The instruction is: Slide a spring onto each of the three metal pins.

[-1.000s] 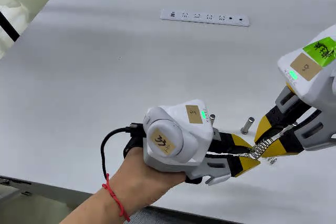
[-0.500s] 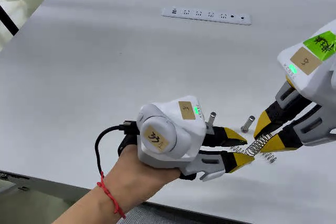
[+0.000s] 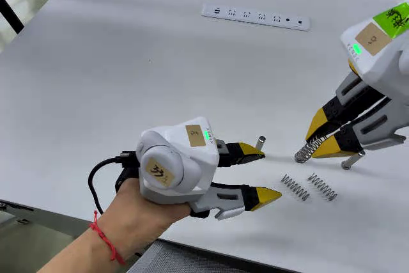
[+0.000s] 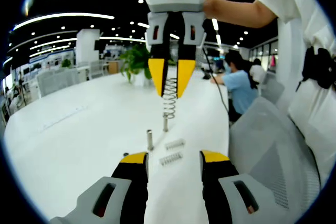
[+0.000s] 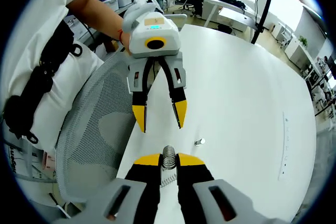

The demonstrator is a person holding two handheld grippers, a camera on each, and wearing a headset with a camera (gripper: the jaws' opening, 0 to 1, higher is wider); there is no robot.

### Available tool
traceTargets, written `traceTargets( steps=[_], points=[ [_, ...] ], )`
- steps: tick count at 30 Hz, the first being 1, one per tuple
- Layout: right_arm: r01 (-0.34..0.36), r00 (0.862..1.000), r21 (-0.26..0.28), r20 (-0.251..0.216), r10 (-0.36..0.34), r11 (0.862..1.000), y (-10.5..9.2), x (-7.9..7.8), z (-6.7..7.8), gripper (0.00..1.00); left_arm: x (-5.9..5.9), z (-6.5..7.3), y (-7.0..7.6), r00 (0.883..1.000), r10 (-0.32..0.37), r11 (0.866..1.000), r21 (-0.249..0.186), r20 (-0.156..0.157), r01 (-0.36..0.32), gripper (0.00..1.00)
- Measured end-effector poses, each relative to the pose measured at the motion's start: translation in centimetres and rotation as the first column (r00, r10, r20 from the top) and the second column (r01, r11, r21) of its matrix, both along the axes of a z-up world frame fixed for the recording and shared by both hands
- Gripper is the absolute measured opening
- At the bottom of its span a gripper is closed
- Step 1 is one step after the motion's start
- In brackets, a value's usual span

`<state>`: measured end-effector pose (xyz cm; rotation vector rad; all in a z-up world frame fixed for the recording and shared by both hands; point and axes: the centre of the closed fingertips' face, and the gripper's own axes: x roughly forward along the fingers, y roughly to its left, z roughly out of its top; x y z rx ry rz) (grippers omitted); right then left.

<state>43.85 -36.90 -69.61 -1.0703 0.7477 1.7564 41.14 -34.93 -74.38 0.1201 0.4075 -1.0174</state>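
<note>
My right gripper [image 3: 313, 147] is shut on a spring [image 3: 305, 151] and holds it above the white table, end pointing down. In the left gripper view that spring [image 4: 169, 98] hangs just above a metal pin [image 4: 166, 124]. A second pin [image 3: 260, 142] stands upright near my left gripper [image 3: 262, 172], which is open with nothing between its jaws. Two loose springs [image 3: 294, 187] [image 3: 322, 187] lie on the table to the right of the left gripper. Another pin [image 3: 350, 160] shows below the right gripper. In the right gripper view the spring [image 5: 168, 157] sits between my own jaws.
A white power strip [image 3: 255, 16] lies at the far side of the table [image 3: 128, 81]. A grey mesh chair [image 5: 94, 129] stands at the table's near edge. People sit at desks in the background [image 4: 236, 77].
My left gripper has drawn back to the left, away from the right gripper and the spring. The right gripper kept the spring and now holds it higher, near a pin.
</note>
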Motion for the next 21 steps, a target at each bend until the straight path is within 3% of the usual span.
traceTargets(
  steps=[8, 21],
  points=[
    [0.017, 0.999, -0.017, 0.041, -0.016, 1.000, 1.5, 2.3, -1.0, 0.12, 0.3, -0.6, 1.3, 0.999, 0.044, 0.999, 0.005, 0.004, -0.044, 0.48],
    [0.032, 0.997, -0.049, 0.076, -0.028, 0.998, 3.3, 4.0, -3.4, 0.12, 0.5, -1.2, 2.6, 0.996, 0.087, 0.996, 0.002, 0.014, -0.087, 0.63]
  ],
)
